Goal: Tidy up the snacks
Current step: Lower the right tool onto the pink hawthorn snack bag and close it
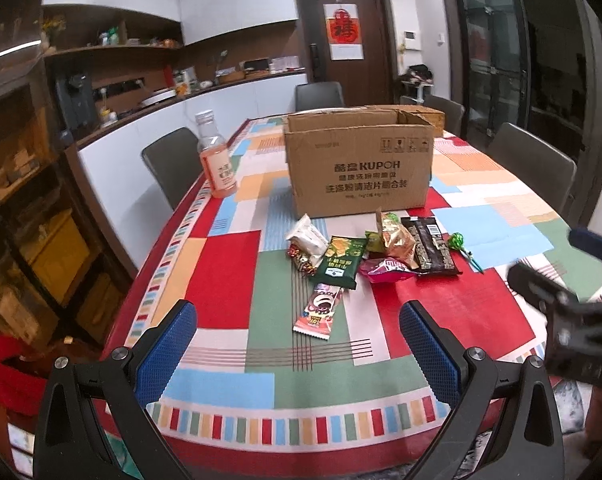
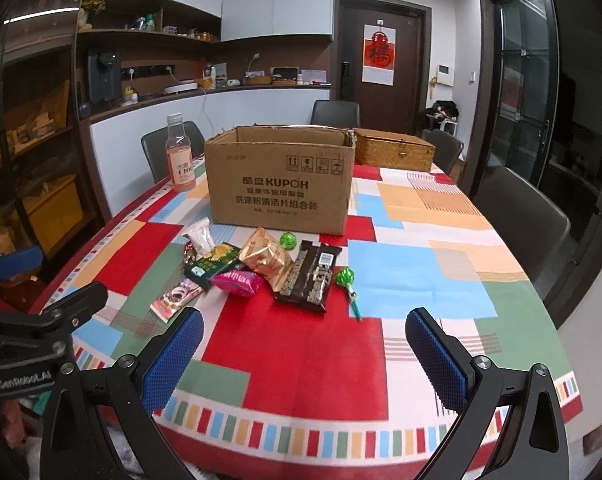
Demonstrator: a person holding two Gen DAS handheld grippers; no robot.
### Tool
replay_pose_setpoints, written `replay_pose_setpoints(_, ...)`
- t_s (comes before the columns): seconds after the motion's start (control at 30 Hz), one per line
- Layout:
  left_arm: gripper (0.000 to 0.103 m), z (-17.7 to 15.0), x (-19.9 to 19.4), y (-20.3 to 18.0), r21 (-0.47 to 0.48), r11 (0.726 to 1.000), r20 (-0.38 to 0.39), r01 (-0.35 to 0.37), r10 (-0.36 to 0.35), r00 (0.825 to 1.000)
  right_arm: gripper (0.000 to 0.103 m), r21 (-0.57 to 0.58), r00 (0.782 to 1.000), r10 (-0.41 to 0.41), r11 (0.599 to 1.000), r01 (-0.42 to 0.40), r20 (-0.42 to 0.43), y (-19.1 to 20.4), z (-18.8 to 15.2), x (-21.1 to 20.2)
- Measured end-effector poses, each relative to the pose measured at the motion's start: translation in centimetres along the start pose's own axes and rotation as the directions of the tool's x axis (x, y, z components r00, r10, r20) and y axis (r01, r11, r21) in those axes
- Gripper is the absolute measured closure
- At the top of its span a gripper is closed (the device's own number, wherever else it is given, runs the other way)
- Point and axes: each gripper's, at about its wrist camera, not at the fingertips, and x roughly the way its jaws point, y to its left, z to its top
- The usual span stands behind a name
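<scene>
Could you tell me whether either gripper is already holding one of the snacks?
No, the left gripper and the right gripper both hang open above the table, short of the snacks.

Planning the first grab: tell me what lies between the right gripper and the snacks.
Only bare tablecloth lies between the open right gripper and the snacks, in the right wrist view.

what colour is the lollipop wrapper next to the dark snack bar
Green, a shiny crinkled wrapper on the lollipop, right of the dark snack bar. Clearest in the right wrist view.
</scene>
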Motion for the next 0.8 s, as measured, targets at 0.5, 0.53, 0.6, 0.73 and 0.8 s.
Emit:
replay_pose_setpoints(0.5, 0.015, -0.7, 7.5, 1.3, 0.036, 0.998, -0.104, 0.049, -0.045, 0.994, 0.013, -0.018, 0.976, 0.147, 0.988, -0.152, -0.159, 2.7, 2.6, 9.7)
replay_pose_setpoints(0.53, 0.016, -0.8, 8.0, 1.3, 0.035, 0.997, -0.112, 0.065, -0.061, 0.992, 0.015, -0.005, 0.97, 0.165, 0.986, -0.168, -0.177, 2.9, 2.7, 10.5)
replay_pose_setpoints(0.6, 0.019, -0.8, 8.7, 1.3, 0.039, 0.996, -0.12, 0.077, -0.071, 0.99, 0.018, 0.015, 0.96, 0.191, 0.981, -0.192, -0.205, 3.2, 2.8, 11.7)
replay_pose_setpoints(0.73, 0.024, -0.6, 10.6, 1.4, 0.033, 0.994, -0.152, 0.107, -0.1, 0.983, 0.025, 0.057, 0.938, 0.232, 0.973, -0.225, -0.256, 4.0, 2.8, 14.3)
replay_pose_setpoints(0.8, 0.026, -0.6, 11.4, 1.5, 0.021, 0.991, -0.17, 0.131, -0.125, 0.977, 0.029, 0.075, 0.928, 0.248, 0.969, -0.237, -0.276, 4.2, 2.6, 15.3)
